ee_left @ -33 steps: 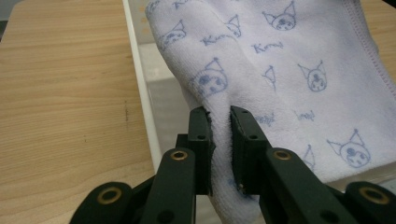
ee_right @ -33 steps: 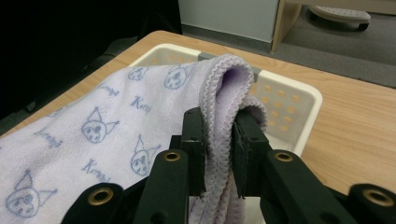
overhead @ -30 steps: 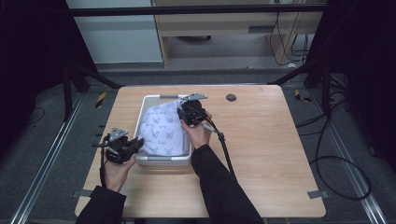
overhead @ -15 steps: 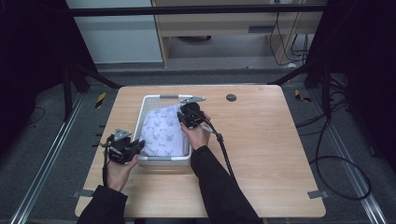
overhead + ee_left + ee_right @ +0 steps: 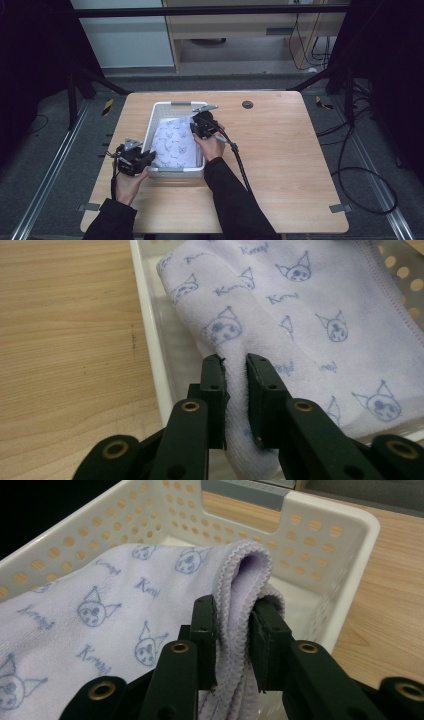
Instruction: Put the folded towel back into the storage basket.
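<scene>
Centrally, lilac towel (image 5: 175, 145) printed with cat faces lies in white perforated basket (image 5: 172, 173) on wooden table (image 5: 290, 160). Left gripper (image 5: 234, 365) clamped on a towel fold at basket's near-left corner. Right gripper (image 5: 234, 611) pinching the stitched hem, doubled over, lifted near basket's far end. Cable (image 5: 240, 162) trails from right gripper across table.

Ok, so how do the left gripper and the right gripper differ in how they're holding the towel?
The left gripper pinches a rolled fold of the towel at the basket's near left corner; the right gripper pinches a stitched edge farther back, on the basket's right side. Both are clamped on the same towel.
</scene>
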Demonstrator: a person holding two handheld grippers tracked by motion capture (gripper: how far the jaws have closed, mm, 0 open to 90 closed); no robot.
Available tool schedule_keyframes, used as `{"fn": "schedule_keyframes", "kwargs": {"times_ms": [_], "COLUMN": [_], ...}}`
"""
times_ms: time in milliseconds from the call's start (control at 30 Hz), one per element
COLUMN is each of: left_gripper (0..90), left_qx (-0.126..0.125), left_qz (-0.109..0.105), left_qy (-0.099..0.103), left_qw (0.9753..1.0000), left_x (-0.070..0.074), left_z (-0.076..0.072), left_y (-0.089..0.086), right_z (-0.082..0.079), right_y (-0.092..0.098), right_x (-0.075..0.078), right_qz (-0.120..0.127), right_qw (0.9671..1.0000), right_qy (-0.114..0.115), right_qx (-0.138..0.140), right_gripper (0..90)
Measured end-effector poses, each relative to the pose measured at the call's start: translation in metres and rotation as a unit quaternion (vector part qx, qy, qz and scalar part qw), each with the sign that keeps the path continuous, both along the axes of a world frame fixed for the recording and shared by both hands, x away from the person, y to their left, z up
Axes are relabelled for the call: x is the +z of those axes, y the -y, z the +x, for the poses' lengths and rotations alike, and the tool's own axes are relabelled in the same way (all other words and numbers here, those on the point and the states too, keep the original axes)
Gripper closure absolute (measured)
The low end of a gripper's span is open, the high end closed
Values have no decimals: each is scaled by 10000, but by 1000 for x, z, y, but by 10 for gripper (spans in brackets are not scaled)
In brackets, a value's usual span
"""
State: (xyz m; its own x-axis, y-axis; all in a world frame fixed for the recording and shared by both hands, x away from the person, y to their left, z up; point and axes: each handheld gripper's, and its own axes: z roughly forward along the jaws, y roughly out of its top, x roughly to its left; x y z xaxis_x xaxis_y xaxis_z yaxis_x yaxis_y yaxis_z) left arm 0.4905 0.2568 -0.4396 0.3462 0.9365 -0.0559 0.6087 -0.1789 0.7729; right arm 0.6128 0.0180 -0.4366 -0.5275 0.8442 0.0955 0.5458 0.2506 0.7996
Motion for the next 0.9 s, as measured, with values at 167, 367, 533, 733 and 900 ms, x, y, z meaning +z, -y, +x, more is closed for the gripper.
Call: {"fn": "schedule_keyframes", "kwargs": {"times_ms": [167,367,533,733,900], "left_gripper": [756,722,716,688,658], "left_qx": [18,141,169,146,69], "left_qz": [-8,-51,-143,-273,-357], "left_qy": [2,155,202,380,496], "left_qw": [10000,9998,9996,9988,9981], "left_x": [-1,3,6,12,15], "left_z": [1,-1,-3,-6,-7], "left_y": [0,-3,-6,-9,-12], "right_z": [2,2,-2,-11,-21], "right_y": [-1,-1,2,12,27], "right_x": [-5,-7,1,11,19], "right_qz": [-190,-378,-262,-39,210], "right_qw": [9998,9992,9992,9990,9986], "right_qy": [-32,118,288,441,486], "right_qx": [59,61,60,9,16], "right_gripper": [697,613,549,450,333]}}
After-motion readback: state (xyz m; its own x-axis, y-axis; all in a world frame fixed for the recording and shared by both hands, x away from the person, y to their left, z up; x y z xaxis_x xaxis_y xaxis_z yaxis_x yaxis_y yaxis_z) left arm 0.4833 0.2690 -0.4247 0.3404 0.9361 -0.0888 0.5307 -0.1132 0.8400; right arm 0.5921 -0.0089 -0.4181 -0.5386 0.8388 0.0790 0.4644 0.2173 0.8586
